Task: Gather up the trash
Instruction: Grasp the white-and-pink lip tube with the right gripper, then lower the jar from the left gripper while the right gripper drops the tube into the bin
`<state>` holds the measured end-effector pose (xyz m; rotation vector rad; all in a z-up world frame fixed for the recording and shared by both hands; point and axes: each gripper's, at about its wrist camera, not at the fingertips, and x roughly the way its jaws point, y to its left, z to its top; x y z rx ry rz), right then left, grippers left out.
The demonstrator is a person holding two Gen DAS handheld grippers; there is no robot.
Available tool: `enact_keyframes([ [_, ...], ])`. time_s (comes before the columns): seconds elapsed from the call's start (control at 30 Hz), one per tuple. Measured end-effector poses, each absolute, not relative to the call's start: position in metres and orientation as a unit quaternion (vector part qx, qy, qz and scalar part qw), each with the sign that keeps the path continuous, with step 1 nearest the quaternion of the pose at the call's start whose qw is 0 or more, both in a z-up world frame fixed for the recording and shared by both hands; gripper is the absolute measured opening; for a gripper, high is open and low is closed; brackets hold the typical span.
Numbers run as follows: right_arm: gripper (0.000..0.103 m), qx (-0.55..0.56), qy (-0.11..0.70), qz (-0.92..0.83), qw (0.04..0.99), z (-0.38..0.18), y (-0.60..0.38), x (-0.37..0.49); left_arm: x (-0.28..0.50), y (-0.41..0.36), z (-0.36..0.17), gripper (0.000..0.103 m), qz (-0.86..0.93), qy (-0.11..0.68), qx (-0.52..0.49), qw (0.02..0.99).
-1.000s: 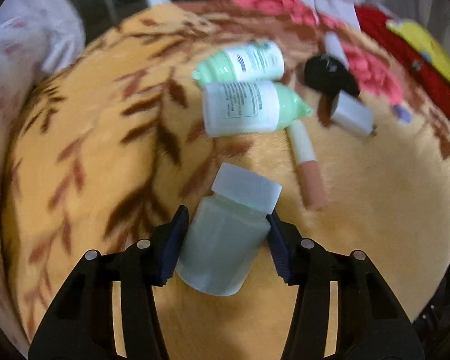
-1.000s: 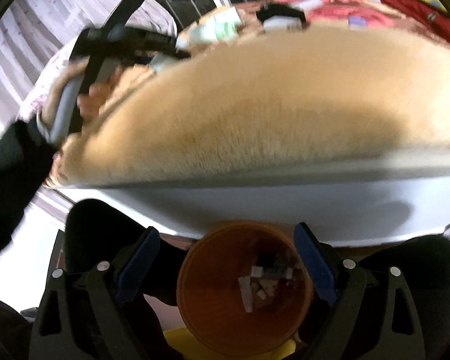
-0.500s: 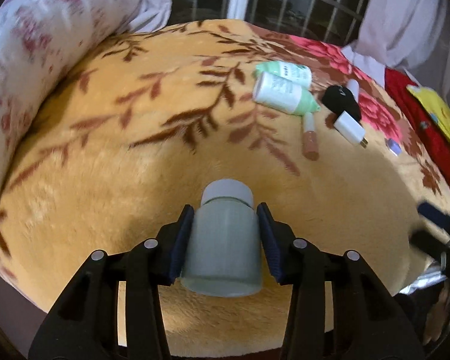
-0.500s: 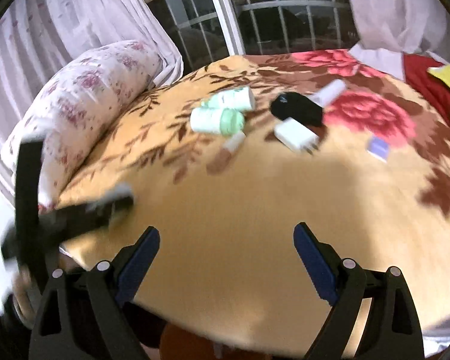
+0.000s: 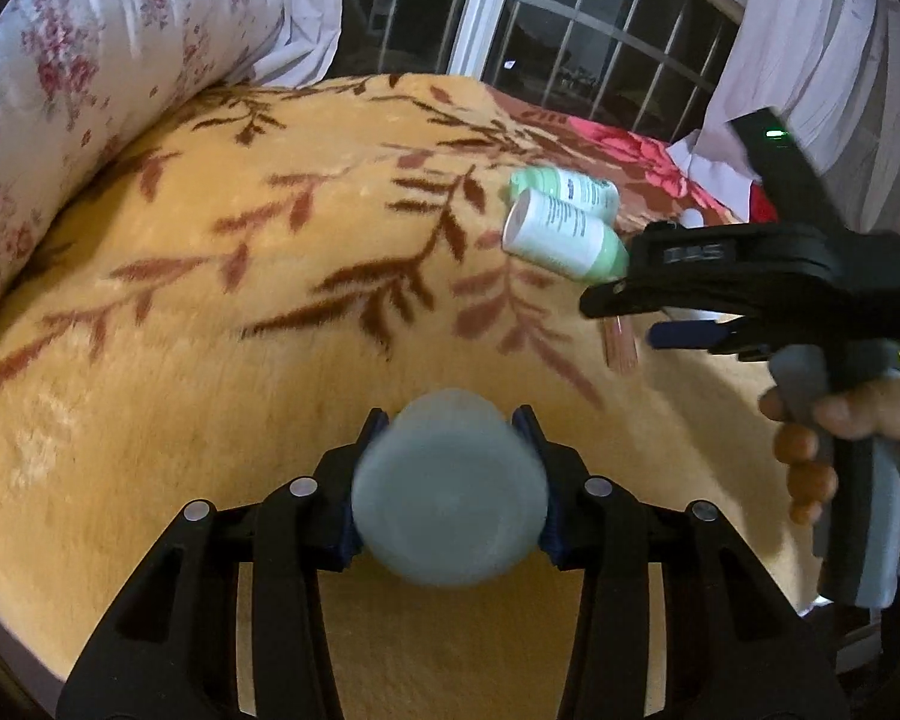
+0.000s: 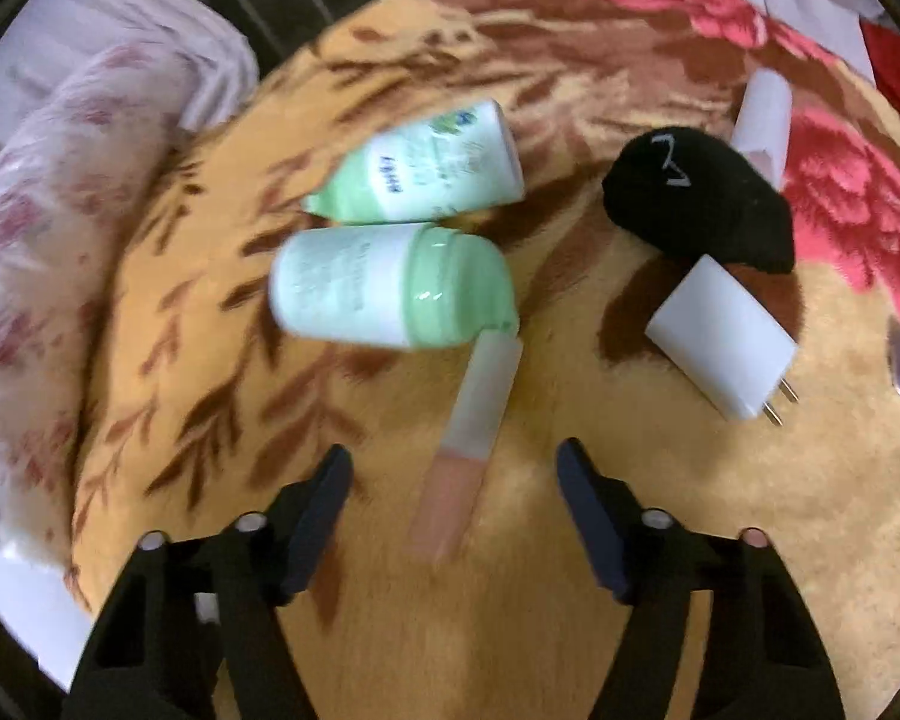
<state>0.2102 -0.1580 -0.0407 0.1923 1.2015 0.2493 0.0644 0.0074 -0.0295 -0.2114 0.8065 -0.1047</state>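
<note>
Through your left wrist camera you see one pale jar clamped bottom-first between the pads of your left gripper, held above the bed. Two green bottles lie side by side farther back. Your right gripper reaches in from the right, angled down, your hand wrapped round its grip.

Through your right wrist camera you count two green bottles, one pink tube, one black pouch, one white charger and one white stick. Your right gripper has just been narrowing; its jaws stand apart on either side of the tube's lower end, not pressing it
</note>
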Motion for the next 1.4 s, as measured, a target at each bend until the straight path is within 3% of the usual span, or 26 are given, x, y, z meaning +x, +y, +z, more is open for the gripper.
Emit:
enact_keyframes([
  [0.1,0.060,0.095,0.580,0.099,0.803,-0.049,-0.154,0.223,0.074,0.006,-0.032,0.042,-0.051,0.387,-0.105,0.915],
  [0.13,0.055,0.085,0.579,0.088,0.806,-0.049,-0.150,0.225,0.077,0.006,-0.032,0.042,-0.049,0.385,-0.106,0.916],
  [0.2,0.031,0.045,0.572,0.069,0.816,-0.048,-0.141,0.224,0.079,0.003,-0.033,0.042,-0.045,0.379,-0.099,0.919],
  [0.33,0.019,-0.003,0.545,0.079,0.834,-0.047,-0.132,0.208,0.079,-0.001,-0.035,0.042,-0.039,0.365,-0.089,0.926],
  [0.57,0.018,0.076,0.502,0.135,0.851,-0.024,-0.171,0.170,0.073,0.010,-0.025,0.042,-0.072,0.349,-0.119,0.927],
  [0.97,0.018,0.117,0.427,0.209,0.872,0.021,-0.226,0.050,-0.009,-0.009,0.053,0.042,-0.129,0.285,-0.077,0.947],
  [1.4,0.018,0.073,0.408,0.219,0.884,-0.002,-0.246,-0.087,-0.091,-0.052,-0.012,0.042,-0.131,0.381,-0.026,0.915],
])
